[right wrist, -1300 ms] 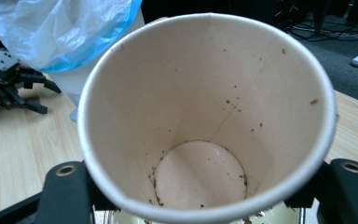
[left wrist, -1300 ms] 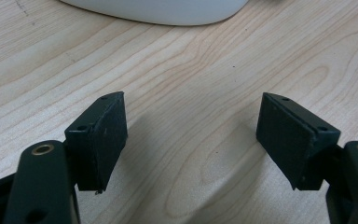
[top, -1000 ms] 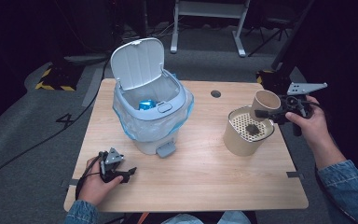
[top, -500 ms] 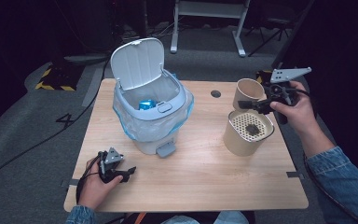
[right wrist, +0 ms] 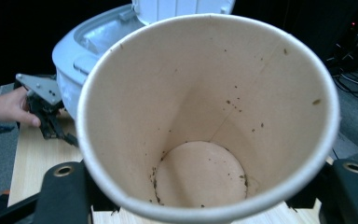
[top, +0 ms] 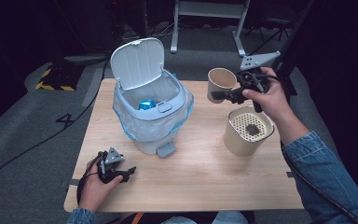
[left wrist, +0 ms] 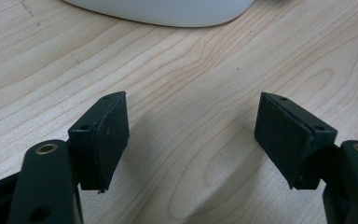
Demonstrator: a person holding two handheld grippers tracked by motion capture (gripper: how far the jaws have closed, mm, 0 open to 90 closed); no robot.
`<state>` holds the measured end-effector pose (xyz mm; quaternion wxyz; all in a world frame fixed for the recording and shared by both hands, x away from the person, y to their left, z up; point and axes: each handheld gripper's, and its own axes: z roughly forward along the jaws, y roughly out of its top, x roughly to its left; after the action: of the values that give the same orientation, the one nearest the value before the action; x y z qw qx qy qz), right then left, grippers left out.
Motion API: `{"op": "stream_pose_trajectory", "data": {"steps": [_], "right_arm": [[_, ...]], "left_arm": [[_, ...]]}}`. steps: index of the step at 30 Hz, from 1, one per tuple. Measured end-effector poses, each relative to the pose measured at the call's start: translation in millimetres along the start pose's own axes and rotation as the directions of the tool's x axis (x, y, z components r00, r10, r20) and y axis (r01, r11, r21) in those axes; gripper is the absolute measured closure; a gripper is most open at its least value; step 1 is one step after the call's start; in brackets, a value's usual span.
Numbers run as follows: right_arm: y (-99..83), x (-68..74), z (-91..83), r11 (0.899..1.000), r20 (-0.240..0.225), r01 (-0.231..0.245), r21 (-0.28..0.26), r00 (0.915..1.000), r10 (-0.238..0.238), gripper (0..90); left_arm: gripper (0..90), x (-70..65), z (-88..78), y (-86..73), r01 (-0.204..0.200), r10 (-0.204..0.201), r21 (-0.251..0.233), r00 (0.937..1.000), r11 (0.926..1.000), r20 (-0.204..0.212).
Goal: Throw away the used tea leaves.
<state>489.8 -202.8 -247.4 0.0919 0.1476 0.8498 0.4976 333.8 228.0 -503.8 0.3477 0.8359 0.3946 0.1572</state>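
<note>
Paper cup held up between strainer canister and pedal bin

The right gripper (top: 228, 94) clamps a paper cup (top: 221, 83), mouth tipped toward its camera, wrist raised above the table (top: 205, 163) beside the beige strainer canister (top: 247, 131). The open pedal bin (top: 150, 109) stands left; the left gripper (top: 126, 171) rests on the near edge, jaws wide, holding nothing.

A fixed camera looks forward and down over my surface (top: 191, 186). My gripper cameras ride close along the jaws. Both the high view and my right one catch the bin (top: 151, 109).
</note>
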Motion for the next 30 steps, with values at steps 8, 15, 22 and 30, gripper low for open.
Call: {"op": "stream_pose_trajectory", "data": {"steps": [8, 15, 22, 30], "right_arm": [[28.9, 8.9, 26.9, 0.999, 0.012, 0.028, -0.024, 0.9995, -0.028, 31.0], [46.8, 14.7, 46.0, 0.998, -0.007, 0.039, -0.042, 0.9992, -0.039, 30.7], [62.8, 21.0, 75.1, 0.998, -0.042, 0.027, -0.054, 0.9987, -0.03, 30.5], [69.8, 28.6, 102.0, 0.999, -0.067, 0.028, -0.043, 0.9973, -0.031, 30.1]], "left_arm": [[26.0, -0.4, 2.4, 1.9, 0.016, -0.016, 0.001, 0.9999, 0.9999, 0.0], [25.9, -0.1, 2.4, 2.2, 0.011, -0.011, 0.002, 0.9999, 0.9999, -0.001], [25.4, 0.5, 4.3, 4.1, 0.011, -0.011, 0.002, 0.9999, 0.9999, 0.0], [25.4, 0.7, 4.9, 4.7, 0.012, -0.012, 0.002, 0.9999, 0.9999, 0.001]]}}
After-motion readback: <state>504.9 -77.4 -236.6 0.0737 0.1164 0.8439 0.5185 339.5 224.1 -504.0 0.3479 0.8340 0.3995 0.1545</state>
